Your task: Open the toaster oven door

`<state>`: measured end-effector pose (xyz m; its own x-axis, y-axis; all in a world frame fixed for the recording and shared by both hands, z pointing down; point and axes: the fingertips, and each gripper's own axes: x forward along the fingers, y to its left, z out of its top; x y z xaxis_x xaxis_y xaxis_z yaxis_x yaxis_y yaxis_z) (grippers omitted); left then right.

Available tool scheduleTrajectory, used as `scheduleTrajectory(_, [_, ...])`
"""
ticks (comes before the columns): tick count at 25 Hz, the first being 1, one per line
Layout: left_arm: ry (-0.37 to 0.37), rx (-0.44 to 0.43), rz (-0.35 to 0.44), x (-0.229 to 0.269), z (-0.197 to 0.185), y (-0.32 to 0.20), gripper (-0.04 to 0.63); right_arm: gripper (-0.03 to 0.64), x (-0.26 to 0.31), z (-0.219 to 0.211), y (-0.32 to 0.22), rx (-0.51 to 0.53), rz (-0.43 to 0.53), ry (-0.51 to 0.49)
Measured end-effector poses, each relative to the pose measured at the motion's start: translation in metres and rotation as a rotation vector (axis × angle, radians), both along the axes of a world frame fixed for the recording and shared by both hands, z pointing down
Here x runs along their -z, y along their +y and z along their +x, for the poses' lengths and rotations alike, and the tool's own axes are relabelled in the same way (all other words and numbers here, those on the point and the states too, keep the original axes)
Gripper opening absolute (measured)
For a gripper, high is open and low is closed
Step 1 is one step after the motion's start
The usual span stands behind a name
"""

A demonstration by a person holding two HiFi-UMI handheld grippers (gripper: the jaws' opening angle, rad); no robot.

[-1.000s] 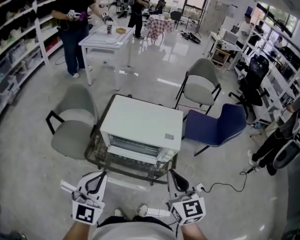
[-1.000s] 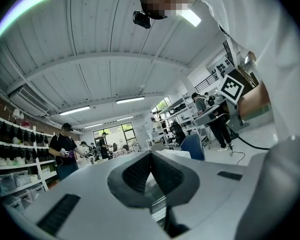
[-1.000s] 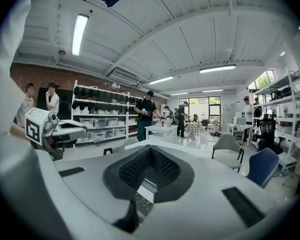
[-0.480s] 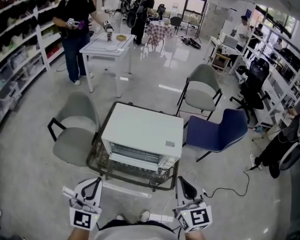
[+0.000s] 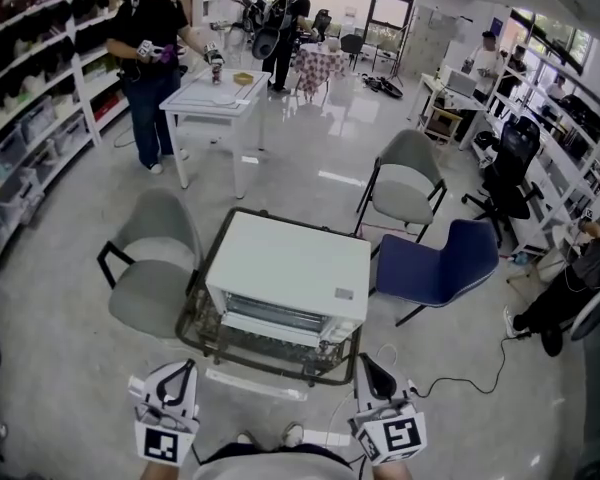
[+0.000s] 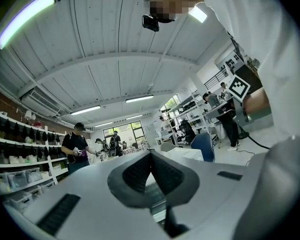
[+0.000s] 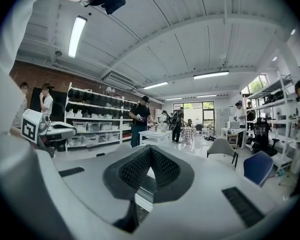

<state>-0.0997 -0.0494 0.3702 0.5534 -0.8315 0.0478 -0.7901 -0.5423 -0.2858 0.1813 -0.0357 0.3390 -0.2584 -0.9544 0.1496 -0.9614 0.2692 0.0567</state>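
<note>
The toaster oven (image 5: pixel 290 263) sits on the low table (image 5: pixel 193 330) facing us, its door (image 5: pixel 277 315) looking shut. We hold the left gripper (image 5: pixel 184 367) and right gripper (image 5: pixel 364 361) short of it, fingers pinched together on nothing, squared to that front.

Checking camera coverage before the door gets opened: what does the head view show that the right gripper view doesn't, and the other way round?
Head view only: the whole toaster oven, door shut, on its glass table. Right gripper view only: the right gripper close up, jaws together with nothing between them, and the ceiling lights. Both: the left gripper, blue chair, white table and shelves.
</note>
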Motion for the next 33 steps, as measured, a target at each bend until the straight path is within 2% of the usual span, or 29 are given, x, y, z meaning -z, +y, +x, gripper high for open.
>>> scheduleTrajectory(8, [0.019, 0.000, 0.014, -0.002, 0.003, -0.005, 0.017, 0.023, 0.001, -0.001, -0.005, 0.015, 0.014, 0.008])
scheduleTrajectory(14, [-0.007, 0.003, -0.029, -0.012, 0.000, -0.004, 0.016, 0.021, 0.000, -0.003, -0.008, 0.013, 0.011, 0.022])
scheduleTrajectory(19, [-0.040, -0.005, -0.015, -0.009, -0.003, -0.002, 0.017, 0.021, 0.005, -0.008, -0.007, 0.024, 0.015, 0.022])
scheduleTrajectory(23, [-0.003, 0.004, -0.020, -0.007, -0.004, 0.001, 0.016, 0.021, 0.005, -0.011, -0.005, 0.030, 0.015, 0.027])
scheduleTrajectory(28, [0.042, 0.000, 0.011, -0.005, -0.003, 0.000, 0.016, 0.021, 0.000, -0.017, -0.001, 0.041, 0.016, 0.035])
scheduleTrajectory(33, [0.024, -0.005, -0.022, -0.013, -0.002, 0.003, 0.017, 0.021, -0.003, -0.020, 0.003, 0.043, 0.009, 0.040])
